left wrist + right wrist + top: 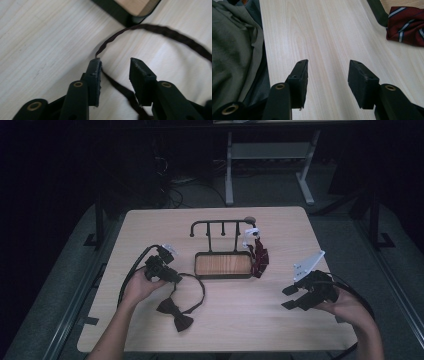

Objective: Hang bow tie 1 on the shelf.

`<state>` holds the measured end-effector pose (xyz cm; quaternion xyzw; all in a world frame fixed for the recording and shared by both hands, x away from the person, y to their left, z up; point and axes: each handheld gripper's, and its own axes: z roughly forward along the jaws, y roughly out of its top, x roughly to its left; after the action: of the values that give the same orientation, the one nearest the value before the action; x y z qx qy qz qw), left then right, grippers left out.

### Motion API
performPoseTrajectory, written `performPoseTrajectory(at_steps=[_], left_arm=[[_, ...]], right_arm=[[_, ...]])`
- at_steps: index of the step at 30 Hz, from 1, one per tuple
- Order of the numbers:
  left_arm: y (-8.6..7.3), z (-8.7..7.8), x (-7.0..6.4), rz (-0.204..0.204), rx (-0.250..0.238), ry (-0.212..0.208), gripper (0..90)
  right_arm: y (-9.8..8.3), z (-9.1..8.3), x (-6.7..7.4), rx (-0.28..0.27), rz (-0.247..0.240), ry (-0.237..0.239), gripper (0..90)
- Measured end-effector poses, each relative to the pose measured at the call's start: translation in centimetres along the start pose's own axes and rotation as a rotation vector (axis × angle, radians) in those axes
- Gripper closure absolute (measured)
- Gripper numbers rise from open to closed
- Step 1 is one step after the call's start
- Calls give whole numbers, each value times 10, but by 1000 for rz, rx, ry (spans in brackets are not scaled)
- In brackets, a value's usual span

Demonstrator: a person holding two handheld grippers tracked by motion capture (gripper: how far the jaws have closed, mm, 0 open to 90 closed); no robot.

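Counter [260, 320] carries a dark rack with a wood-floored tray [223, 265], a striped red tie [260, 260] hung at the rack's right end, and a dark bow tie [175, 312] with its thin neck strap [200, 287] looped out toward the tray. Left gripper [172, 276] sits right at the strap's loop; right gripper [289, 297] is well apart from it, far across the counter, so the left hand is clearly the nearer one.

In the left gripper view the strap [117, 86] runs up between the fingers [95, 77], slanting from near the right finger's base to the left finger's tip, where it touches or nearly touches the inner face before curling off ahead toward the tray corner [120, 13]. Strap's long axis here runs roughly along the fingers rather than squarely across them. Fingers stand partly apart, strap inside the gap, not yet pinched from both sides. Bow itself lies behind the fingers, toward the person.

Right gripper [328, 72]: fingers [362, 80] apart, nothing between them, bare counter beyond, red tie [405, 27] ahead and to the right.

Likely next: close on the strap.
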<state>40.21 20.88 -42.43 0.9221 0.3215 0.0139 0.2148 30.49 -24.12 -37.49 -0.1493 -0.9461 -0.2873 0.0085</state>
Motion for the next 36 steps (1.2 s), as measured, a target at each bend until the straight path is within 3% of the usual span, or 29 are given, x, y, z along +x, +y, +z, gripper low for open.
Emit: performPoseTrajectory(at_steps=[2,9,21,23,29,32,36], left_arm=[[0,4,2,-5,15,15,620],[0,10,9,-38,1,47,642],[-1,16,14,-53,23,23,784],[-1,15,13,-42,35,20,886],[-6,9,7,-10,50,7,894],[-7,-2,4,37,89,8,895],[-8,-18,-4,52,77,-8,895]], right_arm=[[0,-1,1,-4,-4,-3,499],[-1,-3,1,-12,-3,-11,500],[-2,-4,1,-24,-2,-13,499],[-3,-4,0,-26,1,-13,499],[-3,-4,1,-35,-11,-17,500],[-4,-5,1,-37,-3,-17,501],[-4,-5,1,-37,-3,-19,501]])
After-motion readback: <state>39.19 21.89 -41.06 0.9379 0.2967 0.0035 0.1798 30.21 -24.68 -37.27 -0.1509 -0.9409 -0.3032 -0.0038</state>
